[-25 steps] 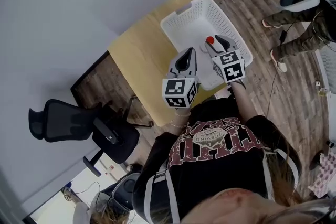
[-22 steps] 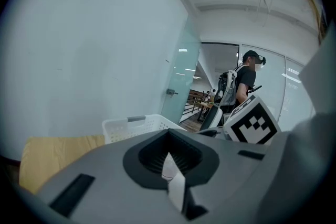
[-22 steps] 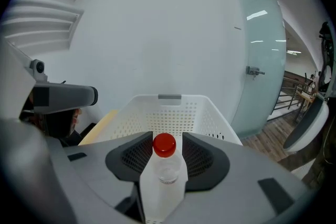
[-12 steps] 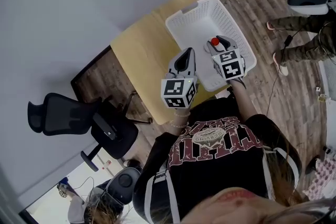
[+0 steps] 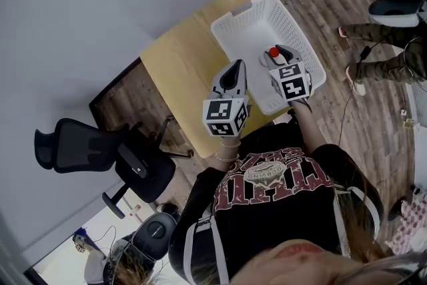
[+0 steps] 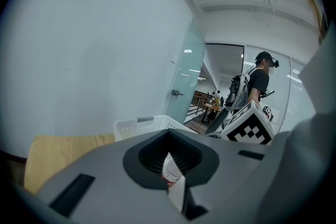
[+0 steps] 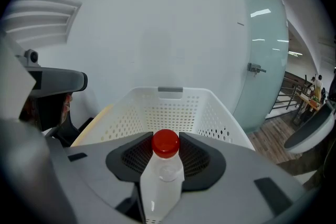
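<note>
Currently, the right hand-held gripper is closed on a clear bottle, with one jaw pressing each side just below the red cap. The bottle stands upright between the jaws, cap uppermost. In the head view this gripper is held over the near end of the white basket, whose perforated walls fill the background of the right gripper view.

The left hand-held gripper is also closed, gripping a small white tube with a red band (its print is too small to read). The tube sits slightly tilted in the narrow gap between the jaws. This gripper is over the counter, just beside the basket's near left corner and close to the right gripper.

The basket rests on the counter at its far right end. An office chair stands on the floor to the left of the counter. A person stands in the background of the left gripper view.
</note>
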Demonstrator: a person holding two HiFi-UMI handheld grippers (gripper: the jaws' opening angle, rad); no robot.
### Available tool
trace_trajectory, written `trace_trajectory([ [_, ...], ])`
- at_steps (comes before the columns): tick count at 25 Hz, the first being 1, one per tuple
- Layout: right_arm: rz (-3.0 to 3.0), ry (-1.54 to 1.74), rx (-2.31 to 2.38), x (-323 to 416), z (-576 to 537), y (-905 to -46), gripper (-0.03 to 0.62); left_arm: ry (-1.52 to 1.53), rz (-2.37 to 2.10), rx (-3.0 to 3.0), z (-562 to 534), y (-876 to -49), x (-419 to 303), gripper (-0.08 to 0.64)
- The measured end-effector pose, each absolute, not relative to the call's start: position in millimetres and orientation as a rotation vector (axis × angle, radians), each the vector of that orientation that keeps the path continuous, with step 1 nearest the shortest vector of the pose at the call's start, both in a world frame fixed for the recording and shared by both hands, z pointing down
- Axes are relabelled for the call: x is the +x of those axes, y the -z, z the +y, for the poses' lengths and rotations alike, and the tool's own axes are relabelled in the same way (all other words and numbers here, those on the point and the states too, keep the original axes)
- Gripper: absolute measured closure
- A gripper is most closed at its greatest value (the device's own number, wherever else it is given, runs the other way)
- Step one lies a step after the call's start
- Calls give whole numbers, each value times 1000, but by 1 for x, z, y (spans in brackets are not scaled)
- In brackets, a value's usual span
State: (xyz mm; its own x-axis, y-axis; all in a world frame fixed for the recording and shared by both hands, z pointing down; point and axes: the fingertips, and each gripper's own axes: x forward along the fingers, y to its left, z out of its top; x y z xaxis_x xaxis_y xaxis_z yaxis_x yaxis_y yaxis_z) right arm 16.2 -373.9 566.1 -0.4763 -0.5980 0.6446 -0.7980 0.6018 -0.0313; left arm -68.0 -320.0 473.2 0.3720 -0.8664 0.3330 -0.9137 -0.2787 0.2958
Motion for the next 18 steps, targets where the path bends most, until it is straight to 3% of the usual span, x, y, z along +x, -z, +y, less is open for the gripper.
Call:
trace_trajectory([
  [18, -2304, -407, 1102, 14, -356, -538, 429, -100, -1550, 2206, -301, -464, -77, 512],
])
